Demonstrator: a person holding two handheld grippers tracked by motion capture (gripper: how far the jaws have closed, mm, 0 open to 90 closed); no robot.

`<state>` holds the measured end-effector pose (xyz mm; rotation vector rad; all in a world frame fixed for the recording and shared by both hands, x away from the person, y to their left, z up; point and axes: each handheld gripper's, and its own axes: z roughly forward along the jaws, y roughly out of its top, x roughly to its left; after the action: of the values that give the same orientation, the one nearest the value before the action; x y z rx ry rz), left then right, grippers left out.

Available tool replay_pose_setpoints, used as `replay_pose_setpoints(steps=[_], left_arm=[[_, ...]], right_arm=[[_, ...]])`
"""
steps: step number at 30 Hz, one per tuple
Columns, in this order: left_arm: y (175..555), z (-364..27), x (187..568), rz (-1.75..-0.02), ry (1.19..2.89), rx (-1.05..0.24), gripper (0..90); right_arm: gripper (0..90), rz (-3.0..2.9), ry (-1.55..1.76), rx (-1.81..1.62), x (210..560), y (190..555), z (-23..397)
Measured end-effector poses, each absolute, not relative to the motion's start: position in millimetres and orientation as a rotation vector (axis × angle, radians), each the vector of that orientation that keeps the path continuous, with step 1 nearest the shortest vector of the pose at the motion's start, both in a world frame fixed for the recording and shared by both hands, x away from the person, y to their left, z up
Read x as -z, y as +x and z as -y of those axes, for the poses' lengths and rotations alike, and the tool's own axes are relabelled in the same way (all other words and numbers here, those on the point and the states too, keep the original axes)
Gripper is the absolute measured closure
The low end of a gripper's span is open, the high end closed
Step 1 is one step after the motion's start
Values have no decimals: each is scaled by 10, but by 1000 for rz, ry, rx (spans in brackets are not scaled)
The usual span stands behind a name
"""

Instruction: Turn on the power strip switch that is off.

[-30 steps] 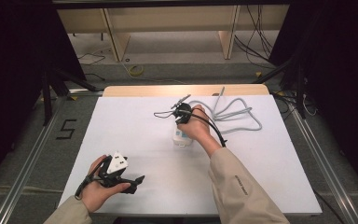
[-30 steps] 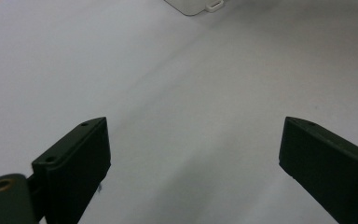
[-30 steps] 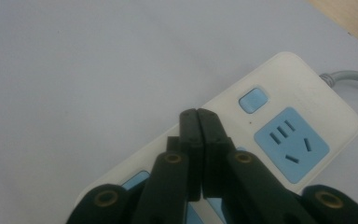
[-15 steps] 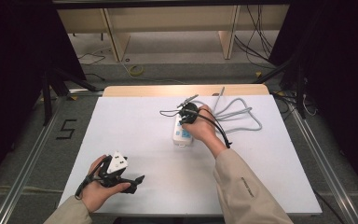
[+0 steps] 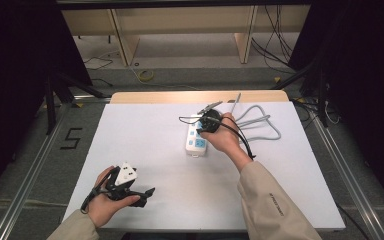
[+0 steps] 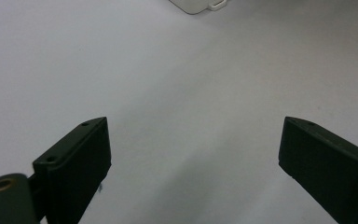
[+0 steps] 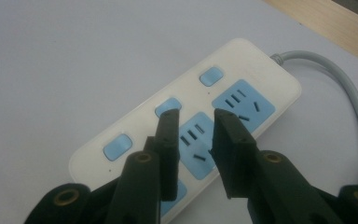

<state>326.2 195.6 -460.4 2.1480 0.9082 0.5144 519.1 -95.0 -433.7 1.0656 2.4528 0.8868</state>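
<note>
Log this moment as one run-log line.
right tool: above power strip, jaws just opening, nothing between | left tool: open, empty, over white table | strip's grey cable: looped behind

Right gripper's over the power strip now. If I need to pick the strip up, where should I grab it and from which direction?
Probably across the power strip's narrow width, at mid-length, coming straight down from above. It lies flat, sockets up, on the white table; its long sides are bare and parallel, while the grey cord leaves the far end. The right gripper hangs above the sockets, fingers having just been opening, nothing between.
</note>
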Motion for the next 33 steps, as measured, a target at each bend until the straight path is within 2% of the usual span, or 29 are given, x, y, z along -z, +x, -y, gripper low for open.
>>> replay_pose_setpoints(steps=[21, 33], left_arm=[[3276, -1949, 4620, -920, 2157, -512, 88], [3276, -1942, 4628, -925, 2159, -515, 88]], right_arm=[[582, -2414, 1096, -959, 4281, 4926, 1460], [518, -2419, 1076, -974, 4233, 4773, 1577]])
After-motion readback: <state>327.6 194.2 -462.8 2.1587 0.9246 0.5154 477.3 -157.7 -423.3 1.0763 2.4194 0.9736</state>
